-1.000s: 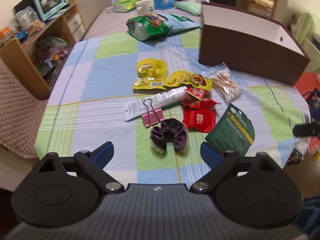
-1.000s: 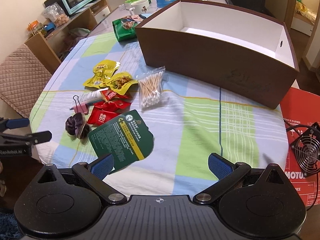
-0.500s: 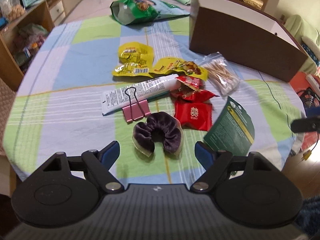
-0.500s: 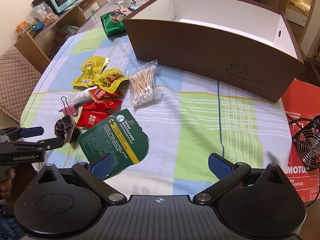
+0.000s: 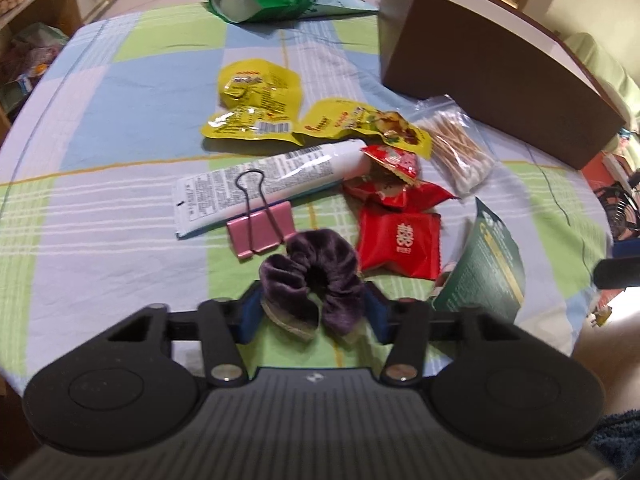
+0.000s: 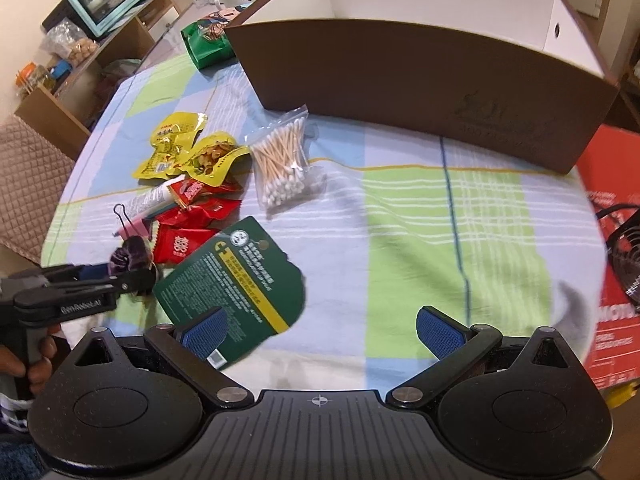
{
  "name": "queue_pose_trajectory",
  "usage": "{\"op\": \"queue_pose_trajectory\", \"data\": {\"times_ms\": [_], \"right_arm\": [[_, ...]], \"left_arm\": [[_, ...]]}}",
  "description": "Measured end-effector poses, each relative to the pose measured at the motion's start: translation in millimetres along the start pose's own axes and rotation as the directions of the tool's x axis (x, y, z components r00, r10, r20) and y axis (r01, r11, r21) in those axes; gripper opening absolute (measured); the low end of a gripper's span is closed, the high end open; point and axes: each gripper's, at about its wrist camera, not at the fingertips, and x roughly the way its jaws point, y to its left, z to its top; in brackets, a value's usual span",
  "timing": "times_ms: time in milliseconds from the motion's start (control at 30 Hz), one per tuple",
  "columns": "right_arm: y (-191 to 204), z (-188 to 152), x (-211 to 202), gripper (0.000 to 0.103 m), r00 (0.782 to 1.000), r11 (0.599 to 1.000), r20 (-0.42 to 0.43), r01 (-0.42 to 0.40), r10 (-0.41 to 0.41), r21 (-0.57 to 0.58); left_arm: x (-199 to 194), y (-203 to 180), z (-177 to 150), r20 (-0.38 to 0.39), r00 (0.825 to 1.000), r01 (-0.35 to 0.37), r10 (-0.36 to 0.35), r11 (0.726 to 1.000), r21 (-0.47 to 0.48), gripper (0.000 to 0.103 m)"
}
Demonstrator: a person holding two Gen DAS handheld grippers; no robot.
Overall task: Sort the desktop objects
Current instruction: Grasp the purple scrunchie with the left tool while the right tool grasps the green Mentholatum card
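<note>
Checked cloth (image 5: 120,216) in blue, green and lilac squares covers a table crowded with small items. At the left of the cluster, seen from the left wrist camera, a white tube (image 5: 264,178) lies at a slant, and a pink binder clip (image 5: 262,228) rests against its lower edge with its wire loop lying over the tube. Behind them sit two yellow snack packets (image 5: 256,92), one partly over the other, and a third yellow packet (image 5: 360,122) to their right.

Just in front of the clip lies a purple velvet scrunchie (image 5: 312,276), curled in a horseshoe. The left gripper (image 5: 312,312) has it between its blue pads (image 5: 248,316), which stand against the fabric on both sides; the jaws are closing on it.

Right of the scrunchie are red sweet wrappers (image 5: 400,240), piled loosely. Further right, a clear bag of cotton buds (image 5: 456,148) lies near the wall of a large brown box (image 5: 500,80) with a white inside. A dark green card (image 6: 236,276) lies at the near right of the cluster, one corner lifted.

From the right wrist camera, the right gripper (image 6: 320,330) hangs over the cloth with its jaws spread wide and nothing between them; its left pad overlaps the green card's near corner. A hand (image 6: 36,364) grips the left tool's handle at the far left.
</note>
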Motion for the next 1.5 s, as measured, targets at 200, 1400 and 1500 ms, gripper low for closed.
{"op": "queue_pose_trajectory", "data": {"times_ms": [200, 1400, 1500], "right_arm": [[0.0, 1.0, 17.6, 0.103, 0.998, 0.996, -0.015, -0.063, 0.064, 0.057], [112.3, -12.7, 92.9, 0.083, 0.981, 0.913, -0.008, 0.179, -0.196, -0.367], [107.0, -8.9, 87.4, 0.073, 0.978, 0.918, 0.037, 0.206, -0.206, -0.34]], "left_arm": [[-3.8, 5.8, 1.1, -0.001, 1.0, 0.021, -0.021, 0.998, 0.054, 0.023], [-13.1, 40.4, 3.3, -0.043, 0.992, 0.123, -0.117, 0.969, 0.212, 0.021], [-12.7, 41.9, 4.2, -0.046, 0.991, 0.133, -0.126, 0.966, 0.22, 0.021]]}}
